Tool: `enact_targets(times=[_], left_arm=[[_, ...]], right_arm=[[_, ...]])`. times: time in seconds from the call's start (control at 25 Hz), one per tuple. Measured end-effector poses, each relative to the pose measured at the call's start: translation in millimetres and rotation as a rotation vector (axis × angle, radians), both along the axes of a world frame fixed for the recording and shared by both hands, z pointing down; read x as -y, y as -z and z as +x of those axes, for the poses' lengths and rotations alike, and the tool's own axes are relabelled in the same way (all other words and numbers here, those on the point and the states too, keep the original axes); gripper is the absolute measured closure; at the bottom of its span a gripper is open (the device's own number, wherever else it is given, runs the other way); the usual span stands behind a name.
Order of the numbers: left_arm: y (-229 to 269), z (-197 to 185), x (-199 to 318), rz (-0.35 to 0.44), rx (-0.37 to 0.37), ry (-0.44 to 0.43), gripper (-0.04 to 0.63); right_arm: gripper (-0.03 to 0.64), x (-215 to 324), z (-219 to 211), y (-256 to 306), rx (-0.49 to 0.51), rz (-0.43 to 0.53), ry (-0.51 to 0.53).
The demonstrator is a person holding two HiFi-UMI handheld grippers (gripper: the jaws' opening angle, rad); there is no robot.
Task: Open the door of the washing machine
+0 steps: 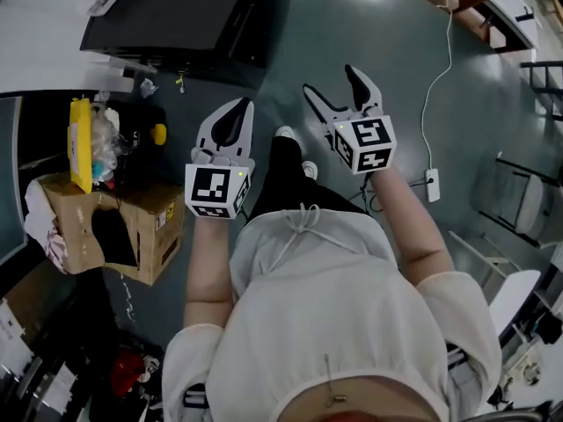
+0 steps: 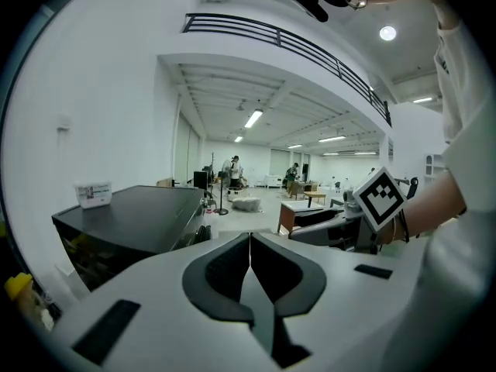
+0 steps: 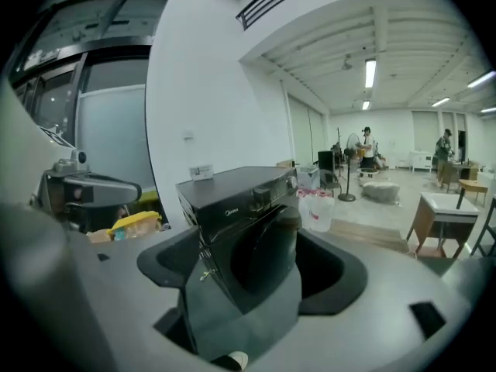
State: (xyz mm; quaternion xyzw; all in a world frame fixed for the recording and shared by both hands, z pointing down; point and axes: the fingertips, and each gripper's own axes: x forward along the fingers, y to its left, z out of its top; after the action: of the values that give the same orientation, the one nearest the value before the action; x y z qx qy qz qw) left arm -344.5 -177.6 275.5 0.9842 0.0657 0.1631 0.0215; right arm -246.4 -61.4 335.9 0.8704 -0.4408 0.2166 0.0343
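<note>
- The left gripper point(image 2: 249, 239) has its jaws pressed together with nothing between them. They meet in one thin line in its own view.
- The right gripper point(image 3: 249, 263) has its jaws wide apart and empty. What shows in the gap is the washing machine, standing well beyond them and not touched.
- The washing machine point(image 3: 236, 208) is a dark front-loader standing against a white wall. In the head view it is at the upper left, and only its flat top shows there.
- The door point(image 3: 262, 248) is the round dark panel on the front, and it looks shut, flush with the front.
- A small white card point(image 3: 200, 172) stands on the machine's top, near the back edge.
- Both grippers are held out in front of the person, side by side and apart. Each carries a cube with square markers (part of the tool).
- The person point(image 1: 339, 315) wears a white top and dark trousers, and one white shoe point(image 1: 286, 135) shows between the grippers.
- A cardboard box point(image 1: 145, 227) sits on the floor to the person's left, with a yellow-lidded container point(image 1: 80, 143) just beside it.
- A white cable point(image 1: 437, 86) runs across the grey floor point(image 1: 352, 25) on the right.
- Far off in the hall, two people stand near some tables (too small to tell more).
</note>
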Motion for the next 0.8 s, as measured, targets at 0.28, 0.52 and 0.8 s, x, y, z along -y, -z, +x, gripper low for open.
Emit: enact_targets(times=[0.28, 0.52, 0.8], left_arm=[[-81.6, 51.9, 43.1, -0.025, 0.029, -0.002, 0.572], [-161.0, 65.9, 78.3, -0.052, 0.148, 0.009, 0.572], [-229.3, 76.2, 98.0, -0.073, 0.202, 0.025, 0.572]], right_arm=[[0.241, 66.5, 50.3, -114.2, 0.141, -0.118, 0.013], [0.25, 124.3, 78.9, -216.3, 0.23, -0.199, 0.039], [0.265, 170.5, 102.1, -291.7, 0.286, -0.233, 0.057]])
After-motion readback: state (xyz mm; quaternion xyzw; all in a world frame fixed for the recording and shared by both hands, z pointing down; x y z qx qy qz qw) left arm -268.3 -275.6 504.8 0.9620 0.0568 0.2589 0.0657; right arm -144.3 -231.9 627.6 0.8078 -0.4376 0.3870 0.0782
